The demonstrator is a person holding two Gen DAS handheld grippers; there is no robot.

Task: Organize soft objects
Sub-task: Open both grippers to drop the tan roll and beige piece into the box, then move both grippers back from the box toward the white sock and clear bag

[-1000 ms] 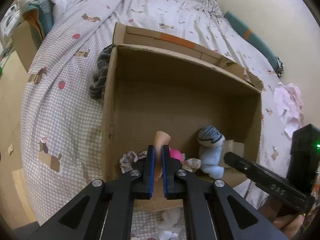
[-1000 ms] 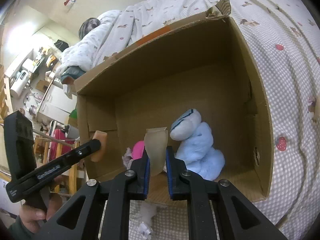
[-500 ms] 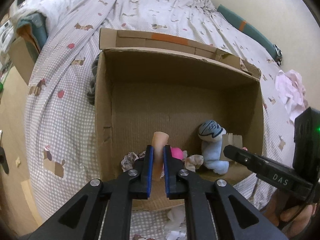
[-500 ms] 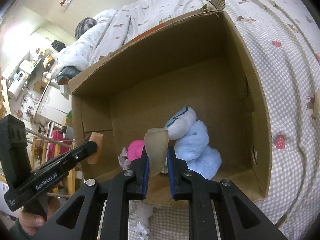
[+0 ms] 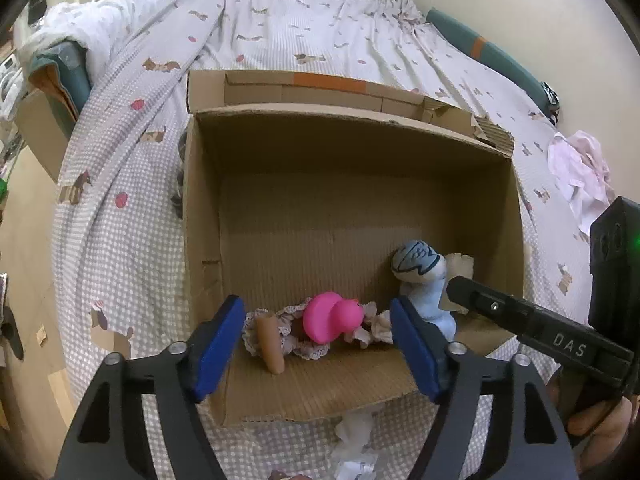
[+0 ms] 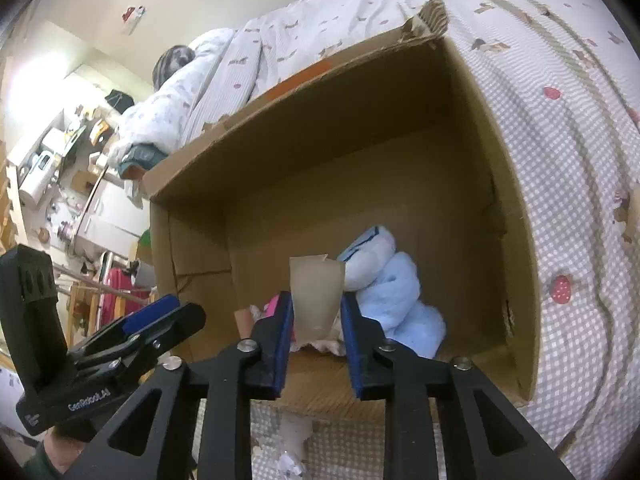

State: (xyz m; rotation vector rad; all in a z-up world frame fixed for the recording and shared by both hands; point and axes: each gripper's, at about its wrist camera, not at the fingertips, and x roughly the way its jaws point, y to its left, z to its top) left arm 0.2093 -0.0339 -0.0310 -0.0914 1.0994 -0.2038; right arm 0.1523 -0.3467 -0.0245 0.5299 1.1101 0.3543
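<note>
occluded: blue plush (image 6: 400,300) lower part behind right fingers (image 6: 354,344) | pink toy (image 6: 273,306) mostly hidden | shelf clutter (image 6: 52,160) blurred, unidentifiable

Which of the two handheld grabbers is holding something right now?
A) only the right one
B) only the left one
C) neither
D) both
A: the right gripper pinches a pale soft piece over the cardboard box, while the left gripper is spread wide with nothing between its fingers.

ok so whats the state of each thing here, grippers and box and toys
left gripper: open, empty
right gripper: shut on pale piece
box: open, flaps out
tan piece: lying loose in box
pink toy: resting in box
blue plush: slumped against wall
</note>
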